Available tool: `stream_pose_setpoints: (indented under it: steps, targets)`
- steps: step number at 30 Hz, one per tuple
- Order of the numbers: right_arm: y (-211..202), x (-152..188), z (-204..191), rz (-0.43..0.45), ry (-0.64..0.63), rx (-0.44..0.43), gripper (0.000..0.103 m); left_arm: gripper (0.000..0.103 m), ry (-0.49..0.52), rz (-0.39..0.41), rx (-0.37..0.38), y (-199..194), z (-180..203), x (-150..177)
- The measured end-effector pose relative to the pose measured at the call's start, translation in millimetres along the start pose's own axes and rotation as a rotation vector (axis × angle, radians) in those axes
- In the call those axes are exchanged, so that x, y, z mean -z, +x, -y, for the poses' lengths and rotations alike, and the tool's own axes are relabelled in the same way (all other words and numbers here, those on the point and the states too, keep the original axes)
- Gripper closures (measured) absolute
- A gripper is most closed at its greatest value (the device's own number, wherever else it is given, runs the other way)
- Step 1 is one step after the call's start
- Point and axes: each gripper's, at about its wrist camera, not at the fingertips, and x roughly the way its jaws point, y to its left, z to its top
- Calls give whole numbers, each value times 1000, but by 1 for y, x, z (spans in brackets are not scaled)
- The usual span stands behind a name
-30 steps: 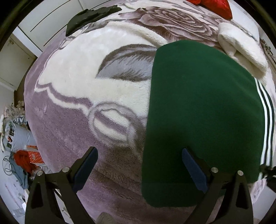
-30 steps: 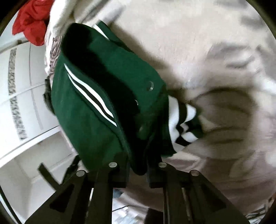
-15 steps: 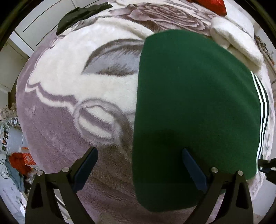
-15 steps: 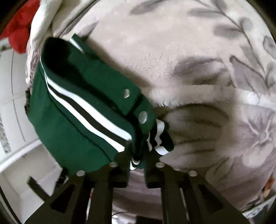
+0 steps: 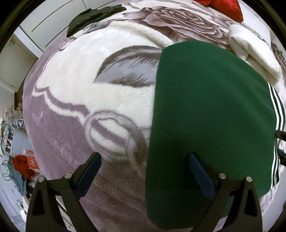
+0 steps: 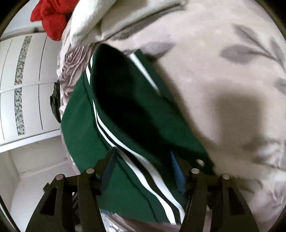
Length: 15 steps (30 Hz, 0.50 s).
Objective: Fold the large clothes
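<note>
The green jacket [image 5: 211, 114] lies folded on the floral blanket [image 5: 100, 92] covering the bed, occupying the right half of the left wrist view, smooth back panel up. In the right wrist view the jacket [image 6: 125, 114] shows its white-and-black striped trim [image 6: 135, 157] and a metal snap [image 6: 199, 162] on the near edge.

The right hand-held gripper [image 6: 143, 166] has just been opening: one second ago its jaws were pinched on the striped edge; now they stand apart with the trim lying between them, pads not pressing (release is complete as far as the frame shows). The cloth sits closer to the camera than before.

The left hand-held gripper [image 5: 144, 167] hangs wide open above the jacket's left edge, holding nothing; its framing is nearly unchanged.

Further out: a white fleece garment [image 5: 253, 53] beside the jacket, a red garment [image 5: 227, 7] beyond it, a dark garment [image 5: 93, 16] at the blanket's far edge, and white cabinet doors [image 6: 26, 85].
</note>
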Motion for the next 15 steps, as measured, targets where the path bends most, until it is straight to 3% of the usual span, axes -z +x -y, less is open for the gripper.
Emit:
stream_pose_setpoints:
  steps: [1,3,6,7,8,13,15]
  targets:
    - [0,2,-3,12,-13,22,40,2,2,-1,0,0,0,0]
    - [-1,6,-4,34,-60,95,54,2,8,-1,-3,0,2,-1]
    - [-14,11,-9,73,-94,132,80,2,10,-3,-4,1,2,-1]
    - [-20,13,-9,92,-98,151,95,2,9,-5,-1,1,1,-1]
    - [-26,14,-7,115,-98,176,99,2,7,-6,2,1,1,-1]
    - [-10,-1,-3,57,-99,186,99,3,-4,-23,20,-1,-1,-4]
    - [-11,-7,-4,29,-106,148,96,3,-32,-13,58,-8,-11,-7]
